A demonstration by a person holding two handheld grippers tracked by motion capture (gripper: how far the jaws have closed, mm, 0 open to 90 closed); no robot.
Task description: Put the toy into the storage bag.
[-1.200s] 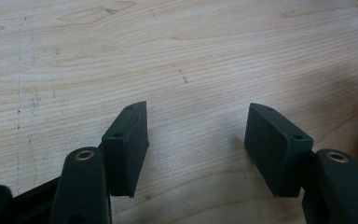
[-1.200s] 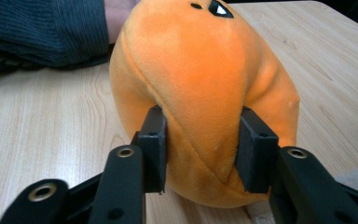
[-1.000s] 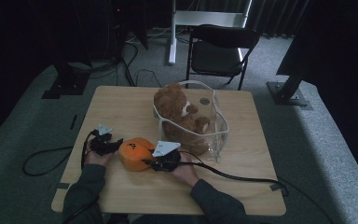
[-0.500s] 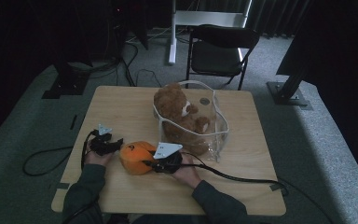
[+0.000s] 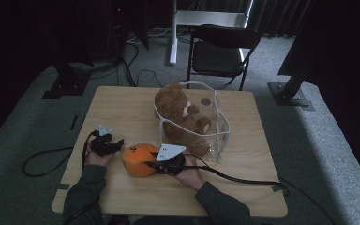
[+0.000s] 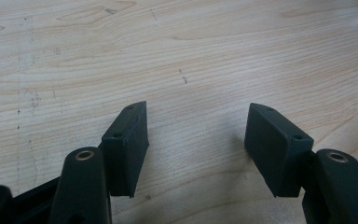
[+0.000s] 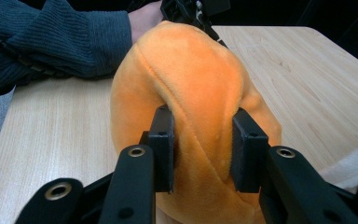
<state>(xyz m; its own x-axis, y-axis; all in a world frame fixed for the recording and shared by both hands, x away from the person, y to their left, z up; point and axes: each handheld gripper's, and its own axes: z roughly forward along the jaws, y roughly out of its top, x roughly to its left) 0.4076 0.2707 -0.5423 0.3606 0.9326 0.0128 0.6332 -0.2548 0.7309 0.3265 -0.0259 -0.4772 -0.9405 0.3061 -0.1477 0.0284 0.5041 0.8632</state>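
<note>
Plush [image 7: 200, 116] sits pinched in my right gripper [image 7: 203, 149] at lower centre of the surface [image 5: 122, 112], barely shifted from a second ago, while my left gripper [image 6: 196, 140] gapes empty, so no handover yet.

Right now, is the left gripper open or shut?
Open. In its own view the left gripper has its jaws well apart, with bare table between them and nothing held.
</note>
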